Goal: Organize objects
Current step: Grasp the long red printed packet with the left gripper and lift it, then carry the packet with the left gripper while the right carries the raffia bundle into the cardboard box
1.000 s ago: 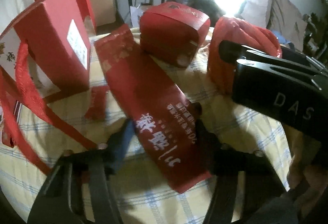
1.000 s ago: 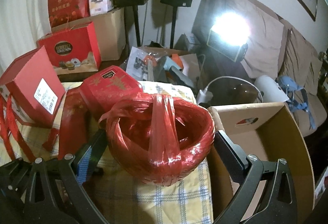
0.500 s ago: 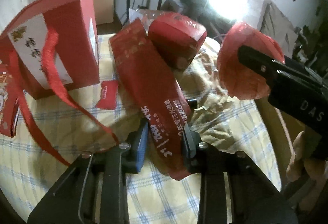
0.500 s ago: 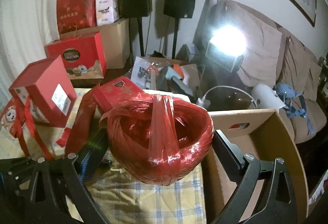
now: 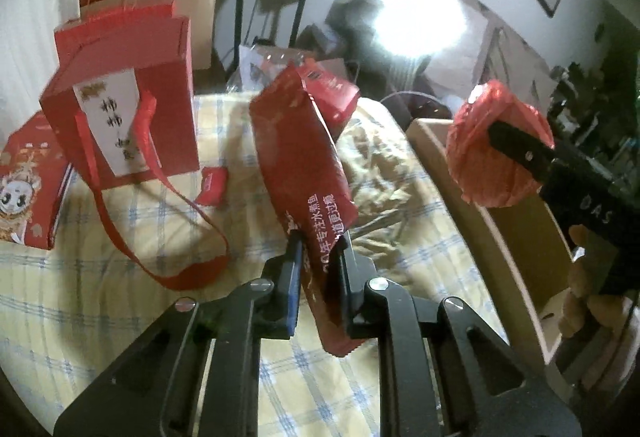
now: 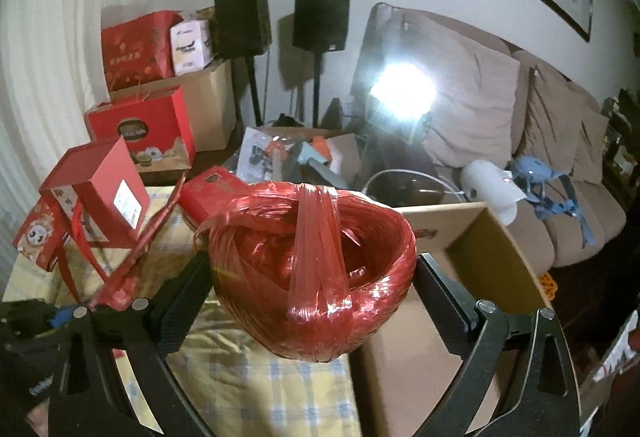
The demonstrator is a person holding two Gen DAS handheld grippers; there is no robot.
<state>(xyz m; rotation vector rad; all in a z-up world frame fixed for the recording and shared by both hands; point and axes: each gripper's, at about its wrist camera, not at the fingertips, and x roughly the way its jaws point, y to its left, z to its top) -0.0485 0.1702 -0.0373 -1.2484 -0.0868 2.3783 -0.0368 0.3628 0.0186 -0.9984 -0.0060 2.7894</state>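
Red twine ball (image 6: 312, 273) above cardboard box (image 6: 492, 249).

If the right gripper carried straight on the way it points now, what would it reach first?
Probably the open cardboard box: the right gripper, shut on the red twine roll, points down over its near edge. Depth is unclear.

Black two-finger grippers, handheld.
Left gripper (image 5: 318, 241): blue pad, silver screws. Right gripper (image 6: 312, 273): black, "DAS" lettering.

"DAS" on the right claw (image 5: 520, 153); Chinese characters on the red packet (image 5: 308, 173)
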